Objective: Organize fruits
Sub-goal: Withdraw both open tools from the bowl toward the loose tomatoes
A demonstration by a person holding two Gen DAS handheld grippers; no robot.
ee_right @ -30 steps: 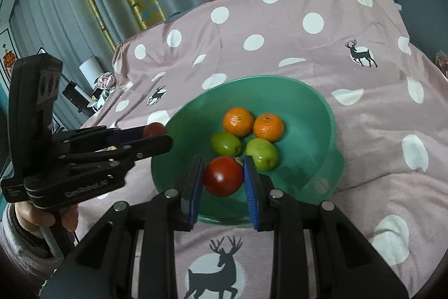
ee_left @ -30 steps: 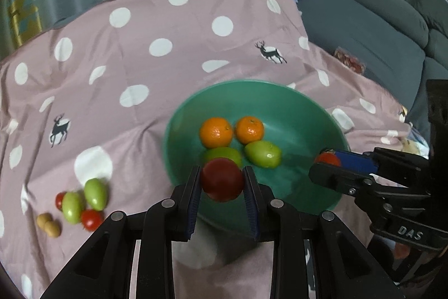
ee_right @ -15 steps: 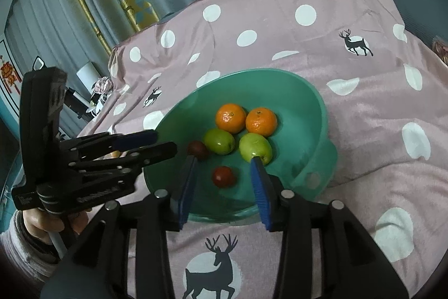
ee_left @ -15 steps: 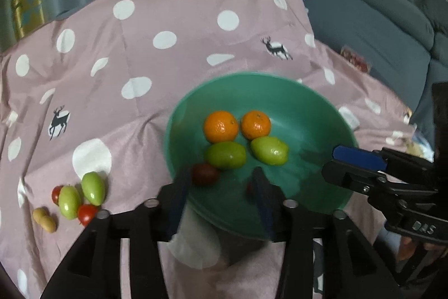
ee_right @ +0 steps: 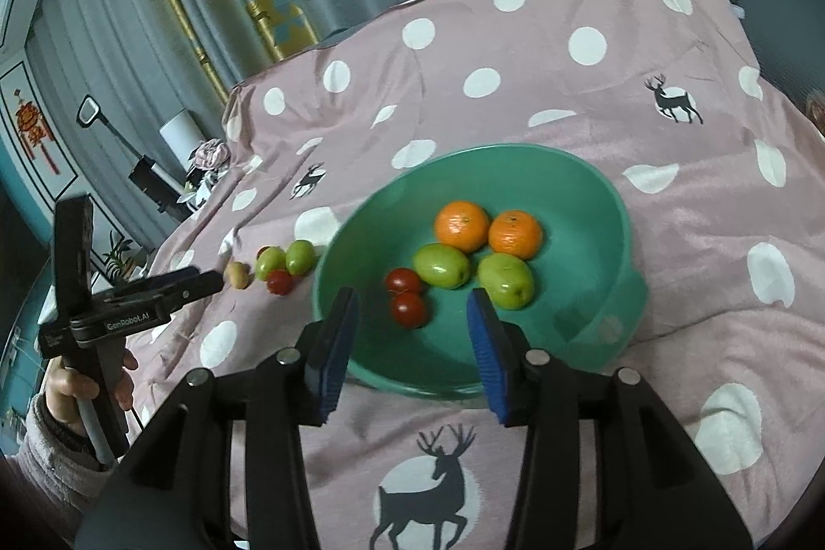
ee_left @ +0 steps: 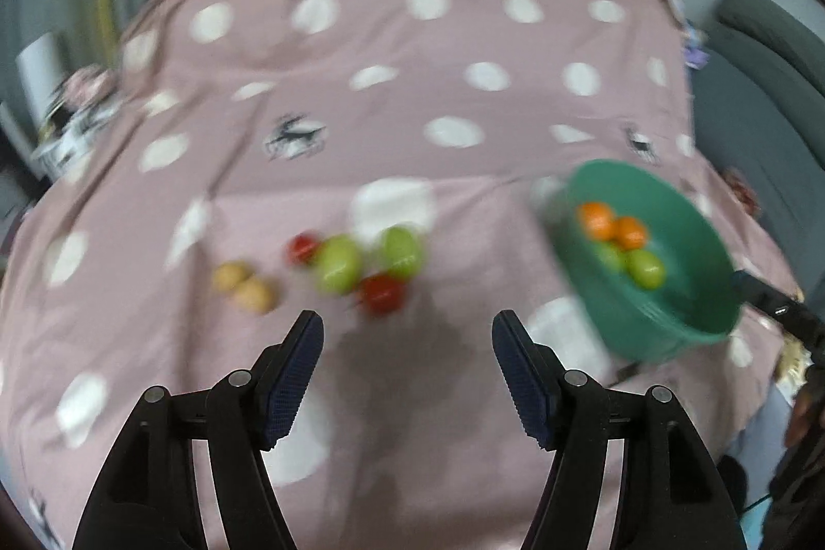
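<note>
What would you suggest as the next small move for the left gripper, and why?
Probably ease the left gripper forward and down toward the red tomato, the nearest loose fruit. Its jaws are opening with nothing between them, the bowl already holds six fruits, and a cluster lies outside it on the cloth.

One round green plastic bowl (ee_right: 613,240) sits at the centre of the right wrist view. Inside it lie two round orange tangerines (ee_right: 462,225), two oval green fruits (ee_right: 442,265) and two small red tomatoes (ee_right: 410,309).

On the pink polka-dot cloth, at the centre of the blurred left wrist view, a loose cluster holds two more oval green fruits (ee_left: 337,264), two more small red tomatoes (ee_left: 382,292) and two small tan round fruits (ee_left: 252,294).

Altogether: four green fruits, four tomatoes, two tangerines, two tan fruits, one bowl.
</note>
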